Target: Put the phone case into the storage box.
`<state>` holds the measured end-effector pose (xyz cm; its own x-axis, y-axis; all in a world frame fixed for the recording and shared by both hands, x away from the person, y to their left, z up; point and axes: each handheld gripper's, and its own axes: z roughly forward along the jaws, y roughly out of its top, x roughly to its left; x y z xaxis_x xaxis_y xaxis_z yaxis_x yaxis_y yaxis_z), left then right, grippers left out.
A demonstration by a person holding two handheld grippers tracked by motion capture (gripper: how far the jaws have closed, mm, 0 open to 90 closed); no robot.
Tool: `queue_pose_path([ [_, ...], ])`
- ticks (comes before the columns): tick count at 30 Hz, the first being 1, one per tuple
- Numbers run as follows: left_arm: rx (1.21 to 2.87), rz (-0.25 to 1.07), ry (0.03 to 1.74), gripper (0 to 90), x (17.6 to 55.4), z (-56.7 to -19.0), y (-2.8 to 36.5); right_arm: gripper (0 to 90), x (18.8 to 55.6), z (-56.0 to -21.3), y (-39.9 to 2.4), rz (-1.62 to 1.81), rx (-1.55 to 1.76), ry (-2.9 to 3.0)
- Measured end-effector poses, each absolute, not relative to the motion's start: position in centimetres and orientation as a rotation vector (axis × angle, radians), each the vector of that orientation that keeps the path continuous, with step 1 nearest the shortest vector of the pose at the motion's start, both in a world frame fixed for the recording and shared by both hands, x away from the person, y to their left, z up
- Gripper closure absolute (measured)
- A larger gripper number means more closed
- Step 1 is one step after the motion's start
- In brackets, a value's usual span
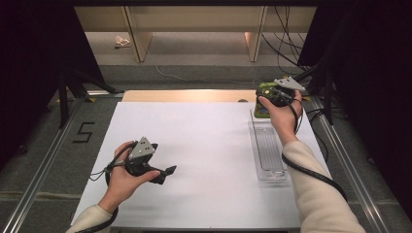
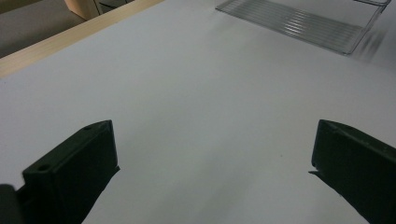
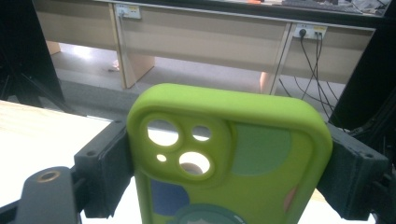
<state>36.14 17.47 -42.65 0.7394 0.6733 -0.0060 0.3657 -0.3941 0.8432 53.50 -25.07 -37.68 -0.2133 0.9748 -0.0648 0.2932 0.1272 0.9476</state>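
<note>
My right gripper is shut on a lime-green phone case, its jaws pressing on the case's two long sides. The case stands upright with its camera cut-outs facing the right gripper view. In the high view the right gripper holds the phone case above the far end of a clear ribbed plastic tray at the table's right side. My left gripper rests low over the white board at the front left. The left gripper is open, with bare white surface between its jaws.
The clear tray lies ahead of the left gripper. A wooden strip borders the board's far edge. Metal rails run along both sides, with a "5" mark on the left. Cables hang behind the table.
</note>
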Motion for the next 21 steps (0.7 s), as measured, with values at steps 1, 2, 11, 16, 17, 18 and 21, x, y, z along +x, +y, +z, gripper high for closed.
queue_pose_path([
  [1,2.021,0.423,0.787,0.0,36.13,-42.65,17.47,16.8,53.54,-37.73,-25.08,1.117,1.258,1.636],
  [2,2.022,0.425,0.787,0.0,36.13,-42.63,17.48,16.8,53.58,-37.76,-25.09,1.116,1.258,1.636],
  [11,2.021,0.423,0.785,0.0,36.13,-42.65,17.45,16.8,53.9,-37.96,-25.06,1.109,1.268,1.639],
  [16,2.022,0.422,0.785,0.0,36.13,-42.66,17.44,16.8,54.05,-38.14,-25.04,1.1,1.271,1.644],
  [17,2.023,0.423,0.784,0.0,36.13,-42.67,17.43,16.8,54.07,-38.17,-25.03,1.1,1.273,1.646],
  [18,2.024,0.424,0.784,0.0,36.13,-42.68,17.42,16.8,54.1,-38.2,-25.03,1.099,1.272,1.647],
  [21,2.024,0.423,0.782,0.0,36.12,-42.66,17.41,16.8,54.23,-38.32,-25.0,1.094,1.277,1.65],
])
